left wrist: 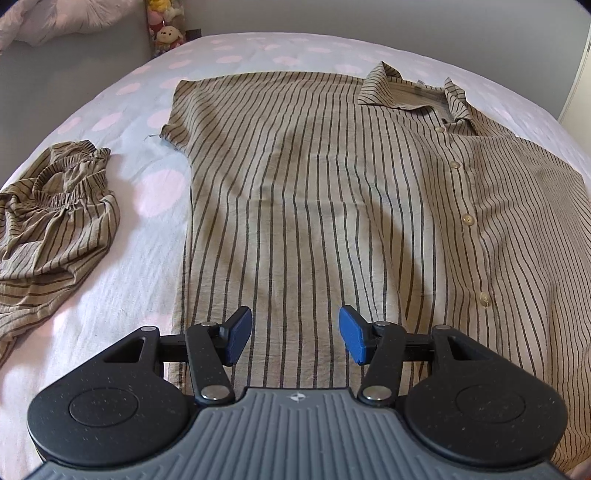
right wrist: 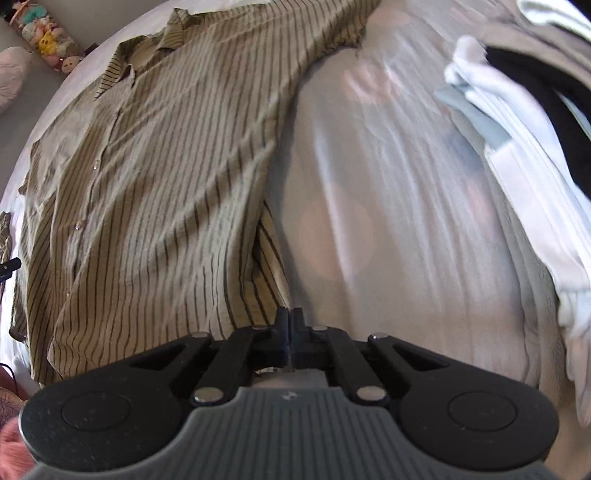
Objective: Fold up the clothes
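Striped shirt (left wrist: 314, 192) spread flat on our dotted bedsheet (left wrist: 147, 122), left gripper (left wrist: 295, 334) above its hem with fingers wide and empty, right gripper (right wrist: 290, 321) pinched tight at its side edge, crumpled striped shorts (left wrist: 55, 221) beside it, folded clothes pile (right wrist: 517, 122) and plush toys (left wrist: 166, 29) farther off

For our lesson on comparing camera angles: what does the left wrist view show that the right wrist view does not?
Only the left wrist view shows the left gripper, open above the shirt, and the crumpled striped shorts.

Only the right wrist view shows the right gripper, shut at the shirt's edge, and the pile of clothes.

Both show the striped shirt, the dotted bed sheet and the soft toys.
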`<move>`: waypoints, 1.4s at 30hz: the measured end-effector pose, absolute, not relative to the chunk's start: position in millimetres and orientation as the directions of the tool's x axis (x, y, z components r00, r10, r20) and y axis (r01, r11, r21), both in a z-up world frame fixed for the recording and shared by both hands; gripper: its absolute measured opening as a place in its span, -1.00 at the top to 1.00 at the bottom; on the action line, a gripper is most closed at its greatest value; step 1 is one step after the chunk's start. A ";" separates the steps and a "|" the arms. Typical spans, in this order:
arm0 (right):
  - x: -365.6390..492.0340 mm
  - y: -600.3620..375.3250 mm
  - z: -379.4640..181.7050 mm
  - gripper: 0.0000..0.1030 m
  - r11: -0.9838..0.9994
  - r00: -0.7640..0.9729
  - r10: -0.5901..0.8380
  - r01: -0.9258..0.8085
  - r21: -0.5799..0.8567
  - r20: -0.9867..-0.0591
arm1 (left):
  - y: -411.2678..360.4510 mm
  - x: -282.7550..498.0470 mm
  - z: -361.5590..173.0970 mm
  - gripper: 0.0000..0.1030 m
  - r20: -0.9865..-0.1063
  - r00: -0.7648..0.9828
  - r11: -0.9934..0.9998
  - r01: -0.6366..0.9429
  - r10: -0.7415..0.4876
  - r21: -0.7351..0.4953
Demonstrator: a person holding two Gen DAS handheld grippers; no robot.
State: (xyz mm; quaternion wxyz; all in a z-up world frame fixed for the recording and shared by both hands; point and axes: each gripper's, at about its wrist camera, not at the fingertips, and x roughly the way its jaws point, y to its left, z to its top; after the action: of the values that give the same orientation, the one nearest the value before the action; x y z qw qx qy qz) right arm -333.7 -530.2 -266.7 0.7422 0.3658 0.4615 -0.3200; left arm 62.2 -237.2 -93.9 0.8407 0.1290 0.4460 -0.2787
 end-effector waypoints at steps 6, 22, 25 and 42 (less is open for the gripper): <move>-356.8 -522.1 -287.8 1.00 0.482 0.304 -0.123 0.850 0.211 -0.945 | -240.1 64.5 -95.3 0.02 -0.828 0.442 0.820 0.572 -0.345 -0.036; -369.5 -510.2 -252.8 0.38 0.550 0.503 -0.212 0.770 0.323 -0.838 | -242.5 64.9 -98.9 0.02 -0.843 0.423 0.815 0.579 -0.332 -0.030; -366.5 -506.7 -258.8 0.37 0.564 0.527 -0.228 0.757 0.330 -0.819 | -247.0 64.5 -99.4 0.02 -0.843 0.425 0.812 0.584 -0.329 -0.022; -367.5 -521.1 -288.3 0.37 0.663 0.691 -0.085 0.577 0.477 -0.718 | -274.1 57.6 -102.0 0.02 -0.835 0.485 0.804 0.587 -0.258 0.093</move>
State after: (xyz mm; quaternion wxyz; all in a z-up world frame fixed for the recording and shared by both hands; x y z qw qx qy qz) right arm -367.5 -521.1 -288.3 0.8457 0.3609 0.3410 -0.1956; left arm 57.6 -274.1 -102.0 0.8414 0.1867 0.4407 -0.2512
